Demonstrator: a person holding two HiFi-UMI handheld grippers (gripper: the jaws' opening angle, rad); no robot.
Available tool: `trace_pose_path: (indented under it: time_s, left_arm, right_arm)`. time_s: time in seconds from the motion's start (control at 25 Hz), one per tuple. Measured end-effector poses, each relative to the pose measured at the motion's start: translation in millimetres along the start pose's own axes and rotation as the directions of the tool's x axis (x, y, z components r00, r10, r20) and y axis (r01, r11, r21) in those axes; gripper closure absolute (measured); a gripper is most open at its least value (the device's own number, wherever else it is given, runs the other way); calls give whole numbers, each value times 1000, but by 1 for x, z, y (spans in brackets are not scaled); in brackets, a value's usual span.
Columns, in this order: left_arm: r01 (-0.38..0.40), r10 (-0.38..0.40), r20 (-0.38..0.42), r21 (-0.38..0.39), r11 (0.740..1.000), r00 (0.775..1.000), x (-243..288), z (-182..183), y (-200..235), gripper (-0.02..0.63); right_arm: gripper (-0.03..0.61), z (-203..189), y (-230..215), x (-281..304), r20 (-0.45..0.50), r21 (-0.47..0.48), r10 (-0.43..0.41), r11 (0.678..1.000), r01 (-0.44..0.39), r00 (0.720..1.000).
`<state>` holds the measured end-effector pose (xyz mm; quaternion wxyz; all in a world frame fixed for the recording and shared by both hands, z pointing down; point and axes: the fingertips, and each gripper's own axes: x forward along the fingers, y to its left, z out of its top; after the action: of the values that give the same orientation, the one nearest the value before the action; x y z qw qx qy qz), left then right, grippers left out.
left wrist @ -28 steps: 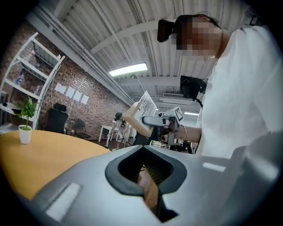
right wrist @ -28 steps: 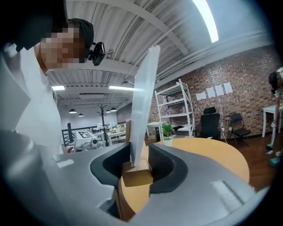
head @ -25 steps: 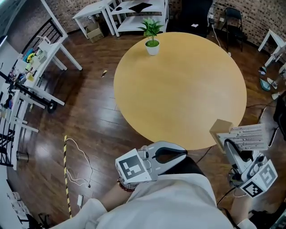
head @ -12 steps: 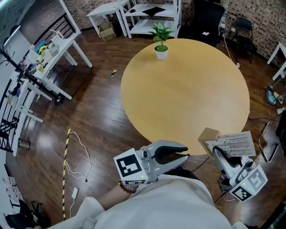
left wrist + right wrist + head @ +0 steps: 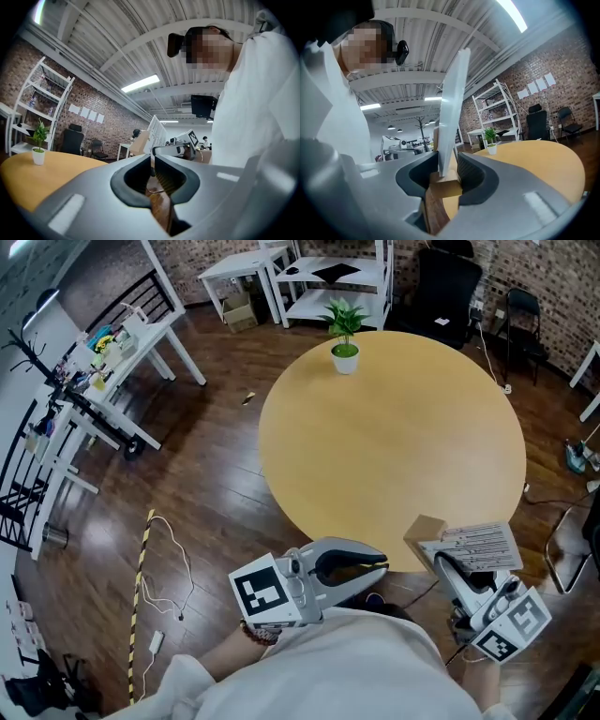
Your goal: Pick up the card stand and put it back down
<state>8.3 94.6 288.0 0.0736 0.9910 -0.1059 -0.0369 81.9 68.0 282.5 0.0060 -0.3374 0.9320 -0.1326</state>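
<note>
Right now the right gripper (image 5: 448, 568) sits low at the person's right side, its jaws closed tight on the card stand (image 5: 472, 544). In the right gripper view the stand's small wooden base is pinched between the two jaws, and its white card rises upright above them, tilted slightly to the right. From the head view the stand is held at the near right rim of the round desk (image 5: 394, 437). The wooden base overlaps that rim and the printed card lies just outside it, above the dark wooden floor (image 5: 206, 484).

The left gripper (image 5: 378, 564) hovers close to the person's body, just short of the desk's near edge. Its jaws are drawn together with only a thin slit between them, and nothing is held.

A small potted plant (image 5: 345, 341) stands alone at the far edge of the desk, well apart from both grippers. Beyond it are a white shelf unit (image 5: 333, 273) and a black chair (image 5: 445, 287).
</note>
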Motion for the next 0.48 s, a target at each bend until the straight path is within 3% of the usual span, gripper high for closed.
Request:
trace_pose_path:
  time_s: [0.48]
  left_arm:
    - [-31, 36, 50, -91, 995, 998, 12, 2, 9, 611]
  right_arm:
    - [442, 4, -8, -6, -26, -28, -4, 1000, 3, 1000]
